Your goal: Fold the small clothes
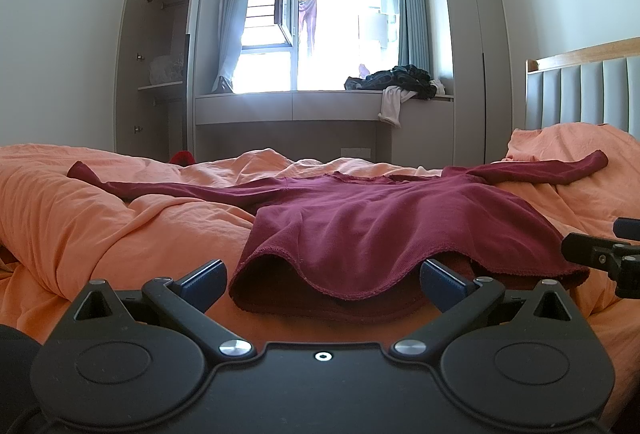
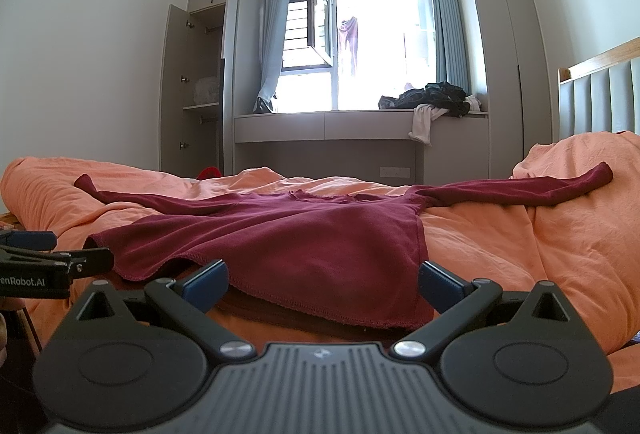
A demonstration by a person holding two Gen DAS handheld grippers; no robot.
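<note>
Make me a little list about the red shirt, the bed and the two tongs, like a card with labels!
shirt: dark red shirt, long sleeves spread out, lying flat
bed: orange cover, wrinkly, under the shirt
left tongs: open, at the shirt's hem, holding nothing
right tongs: open, at the hem, holding nothing
behind: window, pile of clothes on the ledge

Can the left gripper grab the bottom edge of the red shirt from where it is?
Probably yes. The left gripper is open, and the dark red shirt has its hem lying right between the fingers on the orange duvet, with nothing in the way.
</note>
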